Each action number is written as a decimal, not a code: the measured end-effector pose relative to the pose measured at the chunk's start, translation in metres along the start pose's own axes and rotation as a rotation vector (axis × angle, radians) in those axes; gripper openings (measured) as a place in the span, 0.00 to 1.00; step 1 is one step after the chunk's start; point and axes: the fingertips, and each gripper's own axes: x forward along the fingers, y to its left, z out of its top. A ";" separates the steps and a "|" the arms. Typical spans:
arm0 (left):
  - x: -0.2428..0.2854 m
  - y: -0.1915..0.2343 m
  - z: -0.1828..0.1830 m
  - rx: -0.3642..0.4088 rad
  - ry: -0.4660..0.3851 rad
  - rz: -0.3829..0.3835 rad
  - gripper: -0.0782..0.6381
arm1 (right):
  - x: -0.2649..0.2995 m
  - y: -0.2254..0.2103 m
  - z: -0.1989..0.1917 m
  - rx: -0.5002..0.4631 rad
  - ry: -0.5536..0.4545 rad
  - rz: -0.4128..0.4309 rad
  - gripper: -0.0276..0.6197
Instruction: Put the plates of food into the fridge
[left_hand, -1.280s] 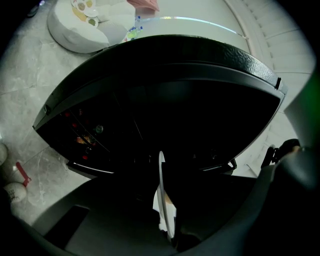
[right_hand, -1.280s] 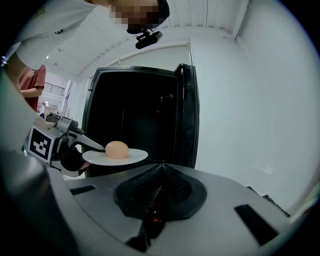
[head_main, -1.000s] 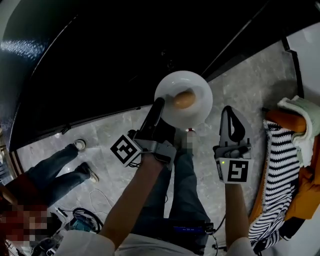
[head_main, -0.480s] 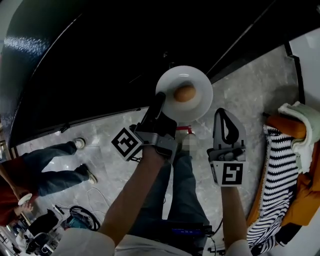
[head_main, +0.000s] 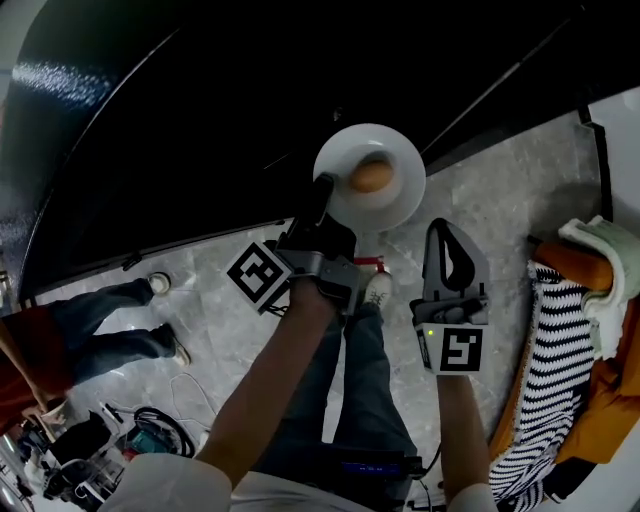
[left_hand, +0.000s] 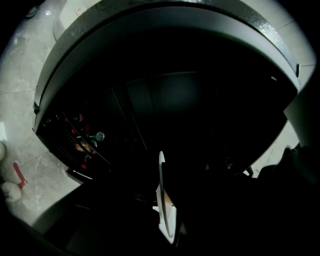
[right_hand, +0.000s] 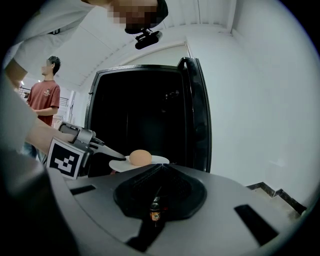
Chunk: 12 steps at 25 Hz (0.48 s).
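A white plate bearing a round brown bun hangs in the air before the open, dark fridge. My left gripper is shut on the plate's near left rim. In the left gripper view the plate shows edge-on between the dark jaws, and the fridge's interior fills the picture. My right gripper is lower right of the plate, shut and empty. From the right gripper view the plate and bun float just beyond my shut right gripper, held by the left gripper.
Bottles stand on a shelf at the fridge's left. A striped cloth and orange and white fabric lie at the right. A person stands at the left, by cables and gear on the marble floor.
My left gripper has carried the plate a little farther toward the fridge. The right gripper has hardly moved. The person at the left has shifted.
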 end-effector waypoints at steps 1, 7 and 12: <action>0.002 0.003 0.000 -0.008 -0.004 0.006 0.13 | 0.003 0.001 0.000 0.006 -0.003 -0.002 0.06; 0.014 0.007 0.005 -0.019 -0.034 0.023 0.13 | 0.012 -0.001 0.002 0.005 -0.015 -0.012 0.06; 0.032 0.014 0.004 -0.016 -0.027 0.040 0.13 | 0.027 -0.011 0.004 0.012 -0.028 -0.027 0.06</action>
